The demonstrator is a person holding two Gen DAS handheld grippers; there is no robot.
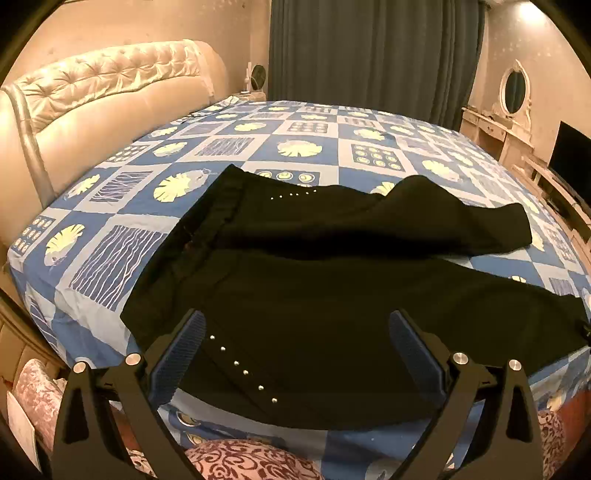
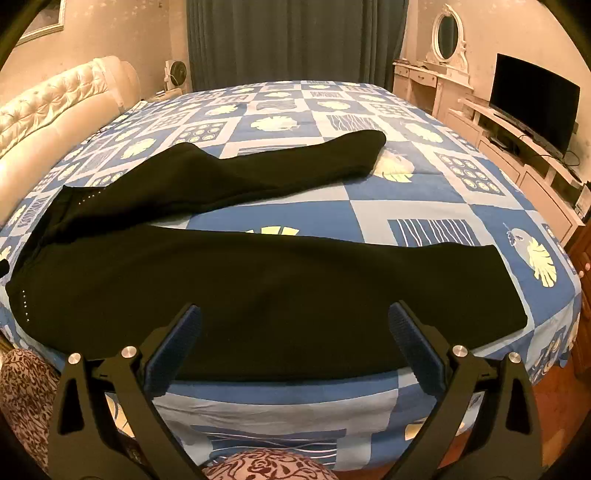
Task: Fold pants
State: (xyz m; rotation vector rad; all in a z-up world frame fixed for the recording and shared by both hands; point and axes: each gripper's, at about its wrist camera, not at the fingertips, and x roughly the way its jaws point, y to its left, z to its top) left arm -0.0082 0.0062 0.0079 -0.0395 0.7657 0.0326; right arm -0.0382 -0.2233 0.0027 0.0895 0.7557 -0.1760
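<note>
Black pants lie spread on the bed, waistband to the left, both legs running to the right and splayed apart. Small silver studs mark the pockets near the waist. My left gripper hovers open above the near hip area, nothing between its blue pads. In the right wrist view the same pants stretch across the bed; the near leg ends at the right near the bed's edge. My right gripper hangs open over the middle of the near leg, apart from the cloth.
The bed wears a blue and white checked sheet with shell prints. A tufted cream headboard stands at the left. Dark curtains hang behind. A dresser with an oval mirror and a screen line the right wall.
</note>
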